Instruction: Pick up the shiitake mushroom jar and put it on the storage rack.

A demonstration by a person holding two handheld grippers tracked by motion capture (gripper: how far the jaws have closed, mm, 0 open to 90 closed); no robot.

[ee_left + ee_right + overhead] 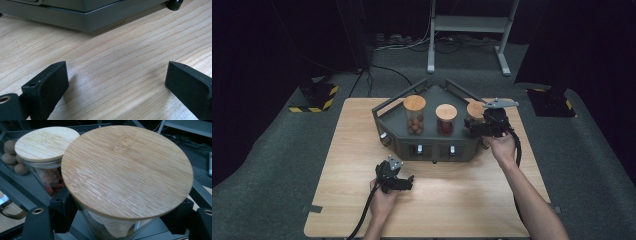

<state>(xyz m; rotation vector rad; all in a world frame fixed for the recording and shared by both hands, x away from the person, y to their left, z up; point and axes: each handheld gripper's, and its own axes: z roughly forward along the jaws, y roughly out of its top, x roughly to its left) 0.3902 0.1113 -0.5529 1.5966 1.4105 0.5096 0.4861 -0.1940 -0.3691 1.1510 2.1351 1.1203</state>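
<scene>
A grey angular tray (394,112) at the table's far middle holds three glass jars with bamboo lids. The left jar (414,115) holds brown balls, the middle jar (446,120) something red. My right gripper (473,125) is shut on the right jar (473,109), one jaw on each side of the glass just under the lid. In the right gripper view that jar's lid (127,170) looms above my right gripper (122,220), with the middle jar (46,143) behind. My left gripper (410,181) lies low over the wooden table, open, its jaws (116,75) wide apart around bare wood.
The tray's grey base (82,17) lies just ahead of the left gripper. The wooden table (362,150) stands on dark carpet. A white metal stand (469,25) and cables sit behind it; black-and-yellow floor plates (317,97) lie at both far corners.
</scene>
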